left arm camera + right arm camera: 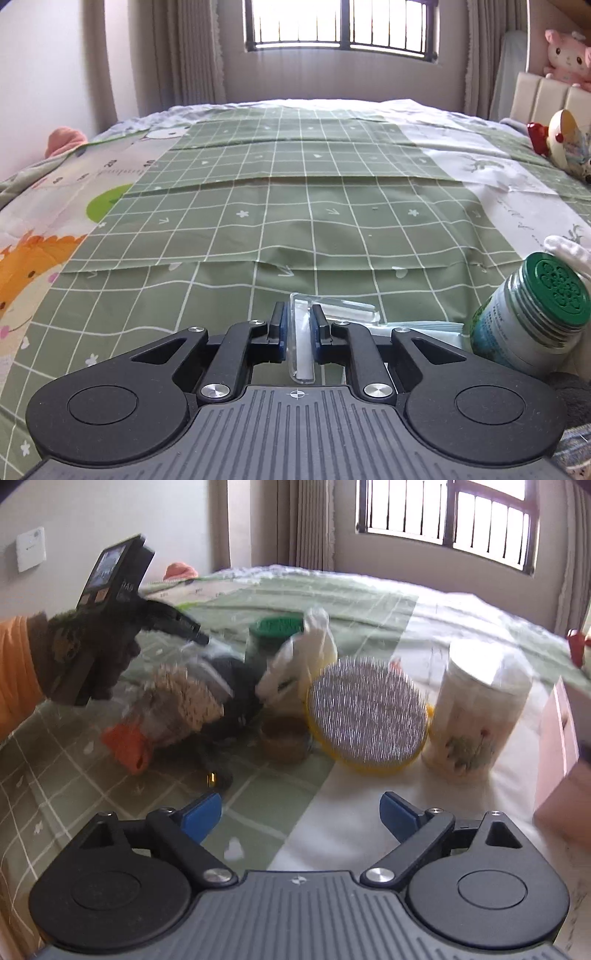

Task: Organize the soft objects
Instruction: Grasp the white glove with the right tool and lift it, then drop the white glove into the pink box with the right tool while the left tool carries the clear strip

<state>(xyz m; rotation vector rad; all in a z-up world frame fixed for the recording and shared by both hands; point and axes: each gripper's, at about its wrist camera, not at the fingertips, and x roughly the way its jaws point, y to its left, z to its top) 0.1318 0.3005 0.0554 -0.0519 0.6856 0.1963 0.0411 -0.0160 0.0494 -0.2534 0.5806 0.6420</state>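
Note:
My left gripper [297, 325] is shut on a clear plastic piece [301, 345] low over the green checked bedspread [295, 206]. In the right wrist view the left gripper [199, 638] is held at the left, above a pile of soft things: a brown fuzzy toy with an orange end [166, 716], a dark cloth [236, 686] and a white cloth [299, 664]. My right gripper [301, 812] is open and empty, a short way in front of the pile.
A green-lidded jar [535, 314] lies tilted at my left gripper's right and shows behind the pile [273, 635]. A round yellow pin brush [365, 712] and a white canister [476, 709] stand on the bed. Plush toys [565, 55] sit by the headboard.

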